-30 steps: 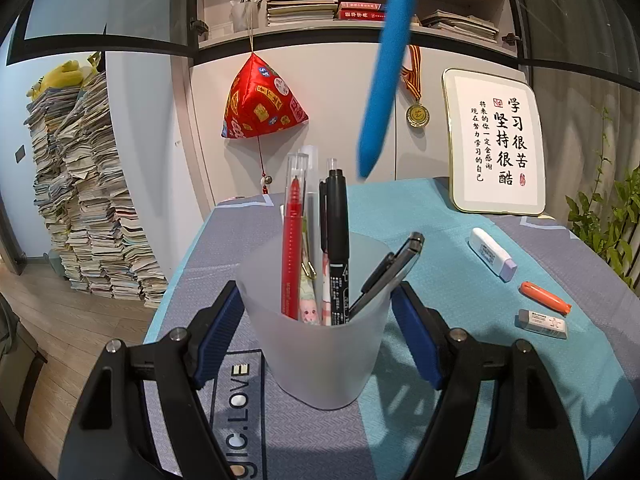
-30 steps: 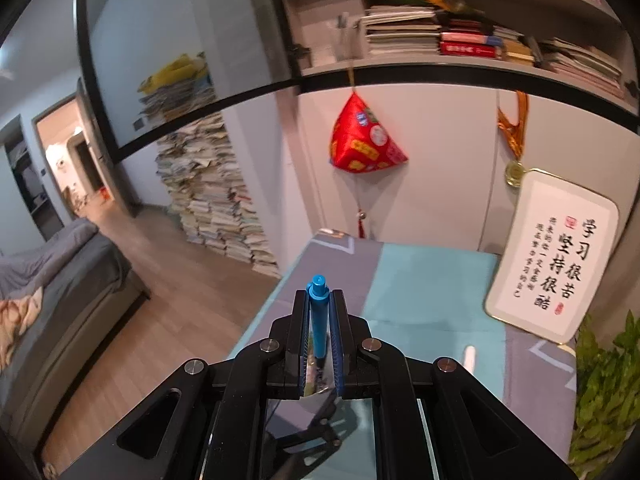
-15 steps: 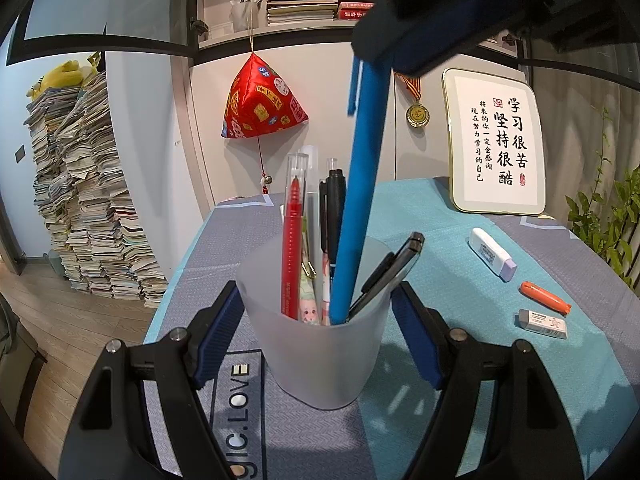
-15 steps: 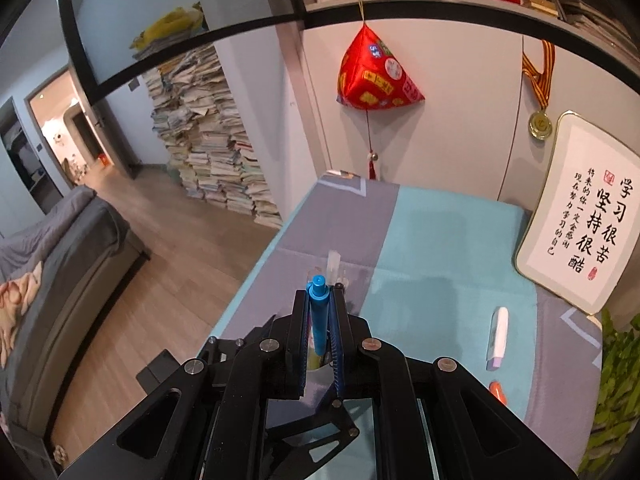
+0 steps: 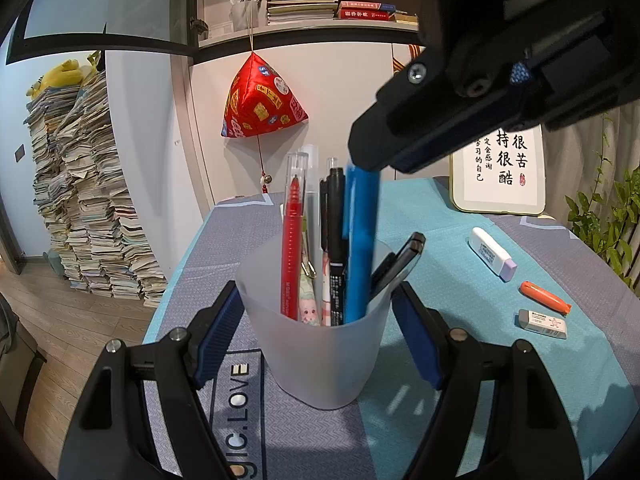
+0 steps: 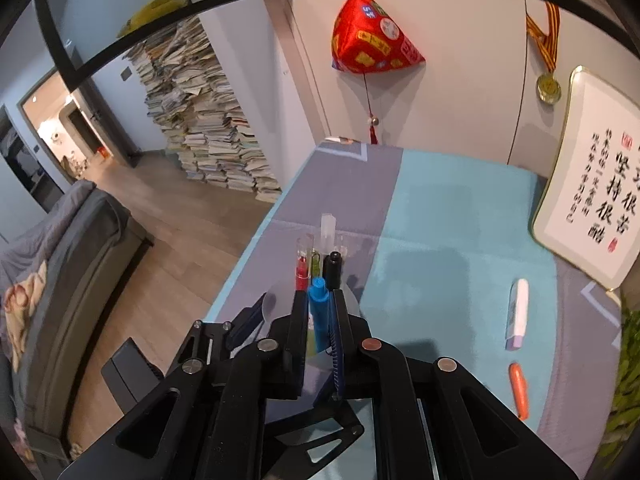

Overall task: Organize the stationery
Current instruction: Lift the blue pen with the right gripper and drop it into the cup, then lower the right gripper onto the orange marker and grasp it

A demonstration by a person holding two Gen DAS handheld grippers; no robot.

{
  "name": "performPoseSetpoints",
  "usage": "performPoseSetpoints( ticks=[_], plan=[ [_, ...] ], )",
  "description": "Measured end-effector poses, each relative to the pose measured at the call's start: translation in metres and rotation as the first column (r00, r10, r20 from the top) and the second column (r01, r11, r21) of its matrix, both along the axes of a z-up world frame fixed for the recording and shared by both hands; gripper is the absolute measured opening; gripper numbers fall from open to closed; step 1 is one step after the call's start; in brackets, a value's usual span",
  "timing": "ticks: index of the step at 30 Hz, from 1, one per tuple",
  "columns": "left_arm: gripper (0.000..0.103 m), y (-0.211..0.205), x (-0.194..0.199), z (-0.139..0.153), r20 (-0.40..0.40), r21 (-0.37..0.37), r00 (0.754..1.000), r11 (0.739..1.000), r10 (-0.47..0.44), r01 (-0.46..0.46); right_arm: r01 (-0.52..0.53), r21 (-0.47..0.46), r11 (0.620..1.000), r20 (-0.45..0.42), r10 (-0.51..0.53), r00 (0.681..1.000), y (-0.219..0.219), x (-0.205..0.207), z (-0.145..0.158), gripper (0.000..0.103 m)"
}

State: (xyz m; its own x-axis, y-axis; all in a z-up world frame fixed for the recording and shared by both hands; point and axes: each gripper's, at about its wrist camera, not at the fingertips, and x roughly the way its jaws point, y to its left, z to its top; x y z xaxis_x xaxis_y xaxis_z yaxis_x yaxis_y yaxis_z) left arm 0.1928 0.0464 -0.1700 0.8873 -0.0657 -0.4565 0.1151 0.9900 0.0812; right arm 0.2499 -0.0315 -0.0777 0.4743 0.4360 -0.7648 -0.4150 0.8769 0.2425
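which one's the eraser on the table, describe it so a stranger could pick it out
Start at the framed calligraphy board leaning at the table's far edge, then follow the three small items lying in a row before it. The eraser is the nearest one, beyond the orange marker: a flat white block in a printed sleeve, the only boxy shape.

The blue pen (image 5: 360,240) — a second ago hanging well above the translucent cup (image 5: 320,344) with only its tip in view — now stands inside it among the other pens. The right gripper (image 6: 319,312), clamped on the pen's top, has come down with it — its black body now fills the left view's upper right.
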Motion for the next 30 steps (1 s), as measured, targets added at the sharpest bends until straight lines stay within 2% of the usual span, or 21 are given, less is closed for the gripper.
performPoseSetpoints(
  ticks=[9,14,21,23,25,27,30],
  plan=[
    [0.076,-0.001,0.000,-0.001,-0.001,0.000,1.000,1.000,0.000,0.000,0.028,0.023,0.999,0.009,-0.028,1.000,-0.019,-0.006,0.011,0.011],
    [0.076,0.000,0.000,0.000,-0.001,0.000,1.000,1.000,0.000,0.000,0.062,-0.017,0.998,0.019,-0.061,0.998,-0.043,-0.010,0.007,0.011],
    [0.076,0.000,0.000,0.000,-0.001,0.000,1.000,1.000,0.000,0.000,0.137,-0.128,0.982,-0.052,-0.144,0.988,-0.099,-0.009,-0.033,0.012],
    [0.076,0.000,0.000,0.000,-0.001,0.000,1.000,1.000,-0.001,0.001,0.143,-0.166,0.976,-0.081,-0.158,0.984,-0.113,-0.009,-0.050,0.018],
    [0.075,0.000,0.000,0.000,-0.001,-0.001,1.000,1.000,-0.002,0.002,0.147,-0.196,0.969,-0.095,-0.168,0.981,-0.125,-0.011,-0.064,0.034],
    [0.075,-0.001,0.000,-0.001,-0.002,-0.006,1.000,1.000,-0.009,0.009,0.149,-0.212,0.966,-0.100,-0.173,0.980,-0.136,-0.011,-0.077,0.043],
    [0.075,-0.003,-0.001,-0.001,-0.006,-0.028,0.999,0.999,-0.046,0.046,0.136,-0.239,0.962,-0.116,-0.167,0.979,-0.141,-0.009,-0.090,0.044]
  ],
)
